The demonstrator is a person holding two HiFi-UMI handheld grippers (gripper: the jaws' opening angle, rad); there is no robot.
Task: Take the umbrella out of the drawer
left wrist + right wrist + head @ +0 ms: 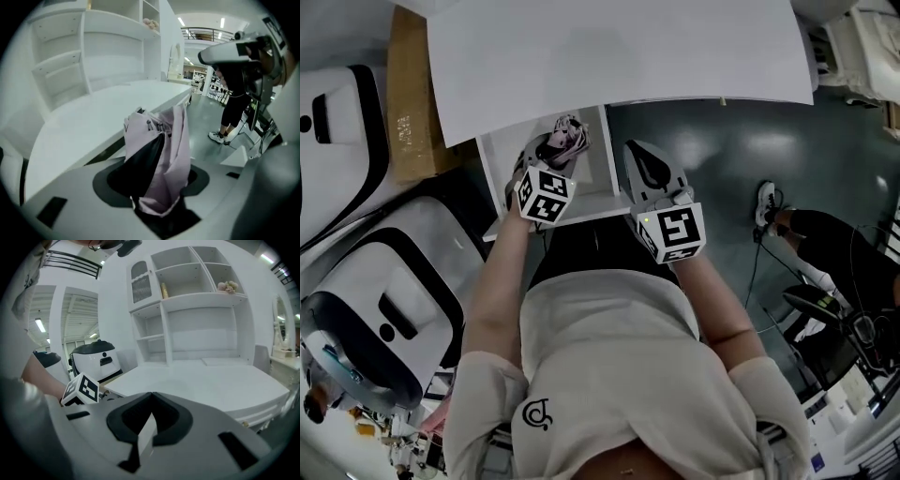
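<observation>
The white desk (619, 56) filled the top of the head view, and beneath its front edge the drawer (602, 164) stood pulled open toward us, its floor looking bare on the right side. Over that drawer we held both tools. The right gripper (649, 169) hung just beside the drawer's right wall with its jaws brought together and nothing between them. The left gripper (542, 159) pointed steeply down, its jaws partly closed around the folded lilac umbrella (562, 141), whose loose fabric and dark lining bunched up out of the pads. From the left gripper view, the desk top lay below and behind the bundle, so we judged the umbrella clear of the drawer and the take-out step all but finished. The next move, as we read it, called for carrying the umbrella away from the opening without letting the slack fabric slip through the pads, and for finding a free spot on the desk to set it down.
</observation>
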